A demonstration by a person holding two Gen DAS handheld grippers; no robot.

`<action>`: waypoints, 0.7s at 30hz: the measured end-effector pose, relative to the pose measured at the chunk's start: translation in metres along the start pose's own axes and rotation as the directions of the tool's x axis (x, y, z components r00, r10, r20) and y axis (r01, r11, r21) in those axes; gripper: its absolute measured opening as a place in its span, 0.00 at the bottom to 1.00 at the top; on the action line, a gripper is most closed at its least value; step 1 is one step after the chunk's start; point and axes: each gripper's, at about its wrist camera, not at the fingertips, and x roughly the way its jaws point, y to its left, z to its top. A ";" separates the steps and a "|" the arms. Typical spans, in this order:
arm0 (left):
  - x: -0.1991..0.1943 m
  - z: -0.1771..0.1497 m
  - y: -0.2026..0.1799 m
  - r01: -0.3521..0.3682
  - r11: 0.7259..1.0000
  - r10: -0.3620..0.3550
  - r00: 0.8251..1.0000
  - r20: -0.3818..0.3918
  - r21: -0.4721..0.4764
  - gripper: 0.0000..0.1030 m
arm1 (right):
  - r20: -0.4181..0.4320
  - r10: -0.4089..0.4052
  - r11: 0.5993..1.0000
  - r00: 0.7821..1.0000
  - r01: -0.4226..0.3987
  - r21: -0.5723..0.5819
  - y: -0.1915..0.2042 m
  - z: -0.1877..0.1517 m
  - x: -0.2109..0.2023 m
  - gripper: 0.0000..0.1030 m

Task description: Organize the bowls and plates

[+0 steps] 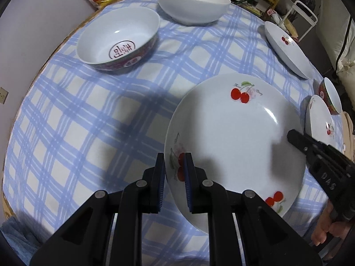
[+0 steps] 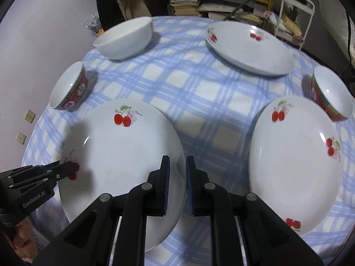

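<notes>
A white plate with red cherries [image 1: 233, 137] [image 2: 119, 155] is held from both sides over the blue checked tablecloth [image 1: 88, 122]. My left gripper [image 1: 174, 157] is shut on its left rim and shows as a black tip [image 2: 68, 169] in the right wrist view. On the opposite rim my right gripper [image 2: 178, 158] is shut too; the left wrist view shows it as a dark finger [image 1: 292, 137]. The plate casts a shadow below and looks slightly off the cloth.
On the round table stand a plain white bowl [image 1: 193, 4] [image 2: 124, 40], a red patterned bowl [image 1: 117, 44] [image 2: 71, 88], a second red bowl [image 2: 330, 93], a far cherry plate [image 2: 248, 48] and a near-right cherry plate [image 2: 295, 166]. Shelves and clutter lie beyond.
</notes>
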 end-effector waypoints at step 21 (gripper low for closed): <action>0.002 0.009 -0.005 0.010 1.000 -0.010 1.000 0.029 0.015 0.14 | -0.010 0.014 0.999 1.000 -0.014 0.038 -0.014 0.000 0.018 0.16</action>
